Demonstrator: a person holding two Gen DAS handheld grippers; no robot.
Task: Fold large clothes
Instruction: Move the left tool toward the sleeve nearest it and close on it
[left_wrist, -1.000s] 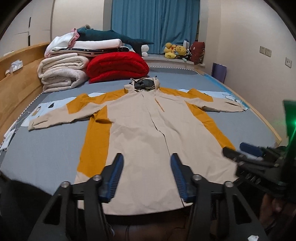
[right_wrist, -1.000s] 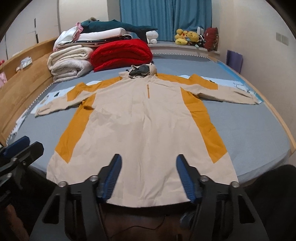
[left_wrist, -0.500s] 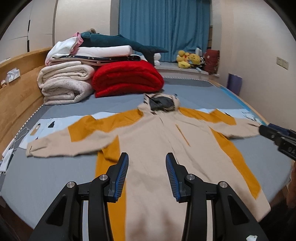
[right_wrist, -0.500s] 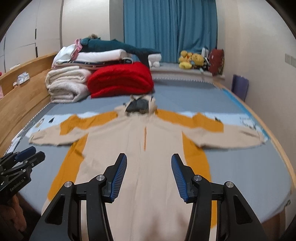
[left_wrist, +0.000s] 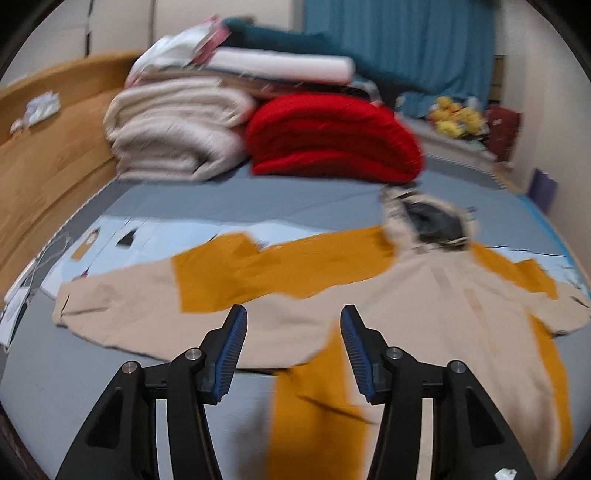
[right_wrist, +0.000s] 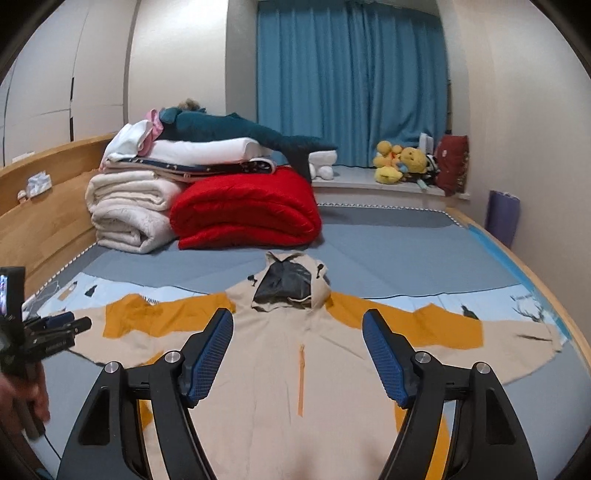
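Observation:
A large beige and mustard hooded jacket (right_wrist: 295, 354) lies flat, front up, on the grey bed, sleeves spread to both sides, hood (right_wrist: 291, 284) toward the headboard end. My right gripper (right_wrist: 298, 328) is open and empty above the chest, below the hood. My left gripper (left_wrist: 293, 325) is open and empty above the jacket's left sleeve (left_wrist: 147, 306) near the armpit; that view is blurred. The left gripper also shows at the left edge of the right wrist view (right_wrist: 55, 328).
A stack of folded cream blankets (right_wrist: 129, 210) and a red quilt (right_wrist: 247, 210) lie at the far left of the bed. A wooden headboard (right_wrist: 48, 206) runs along the left. Plush toys (right_wrist: 399, 162) sit on the window ledge. The bed's wooden edge (right_wrist: 546, 291) is at right.
Both grippers have moved forward over the jacket from its hem toward the shoulders. The left one has swung left toward the left sleeve. Both stay open.

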